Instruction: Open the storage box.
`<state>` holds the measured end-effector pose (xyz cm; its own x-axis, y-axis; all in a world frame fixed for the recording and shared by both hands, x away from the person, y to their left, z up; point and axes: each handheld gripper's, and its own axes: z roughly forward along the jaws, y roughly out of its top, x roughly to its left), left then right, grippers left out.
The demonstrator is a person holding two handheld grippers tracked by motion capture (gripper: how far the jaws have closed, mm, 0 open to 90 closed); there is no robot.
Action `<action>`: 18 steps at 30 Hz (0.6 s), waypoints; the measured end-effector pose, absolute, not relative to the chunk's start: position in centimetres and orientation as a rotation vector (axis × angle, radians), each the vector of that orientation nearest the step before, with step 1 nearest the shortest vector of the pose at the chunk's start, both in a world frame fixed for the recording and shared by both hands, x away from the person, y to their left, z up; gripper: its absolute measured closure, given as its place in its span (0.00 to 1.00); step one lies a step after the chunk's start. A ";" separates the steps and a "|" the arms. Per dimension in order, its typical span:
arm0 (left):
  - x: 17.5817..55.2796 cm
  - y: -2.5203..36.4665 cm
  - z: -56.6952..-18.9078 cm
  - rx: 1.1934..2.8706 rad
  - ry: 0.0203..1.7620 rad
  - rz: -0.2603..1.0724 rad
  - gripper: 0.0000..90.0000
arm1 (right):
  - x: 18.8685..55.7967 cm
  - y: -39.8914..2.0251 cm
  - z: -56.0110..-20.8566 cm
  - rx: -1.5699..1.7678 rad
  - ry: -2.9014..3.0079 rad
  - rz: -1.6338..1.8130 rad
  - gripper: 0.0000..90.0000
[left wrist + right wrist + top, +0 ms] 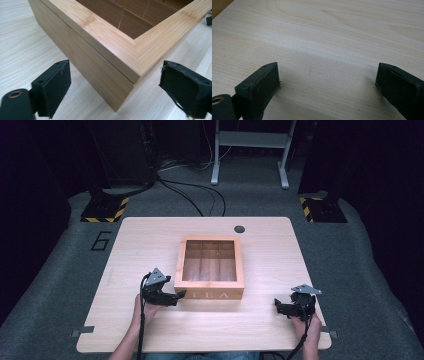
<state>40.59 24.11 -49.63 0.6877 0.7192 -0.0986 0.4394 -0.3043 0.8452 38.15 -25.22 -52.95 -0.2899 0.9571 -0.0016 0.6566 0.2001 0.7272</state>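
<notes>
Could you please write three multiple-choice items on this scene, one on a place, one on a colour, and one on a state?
1. Which part of the box lies between the left tool's jaws?
A. its far right corner
B. its near left corner
C. its middle divider

2. What colour are the letters on the box's front?
A. white
B. red
C. black

3. How do the right tool's jaws stand?
A. shut on the box
B. shut on nothing
C. open over bare table

Answers:
1 B: the left gripper view shows a box corner between the jaws, and the high view puts that tool at the near left corner.
2 A: pale letters show on the front face in the high view.
3 C: the right gripper view shows the jaws wide apart with nothing between them.
</notes>
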 end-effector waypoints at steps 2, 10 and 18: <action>40.3 24.5 -49.7 1.948 0.898 0.383 0.08 | 38.1 -25.2 -52.9 1.500 2.024 0.870 0.05; 38.3 26.8 -49.3 1.917 0.927 0.428 0.05 | 38.1 -25.2 -52.9 1.500 2.022 0.870 0.05; 35.6 30.1 -49.5 1.874 0.994 0.500 0.04 | 38.1 -25.2 -52.9 1.501 2.021 0.869 0.05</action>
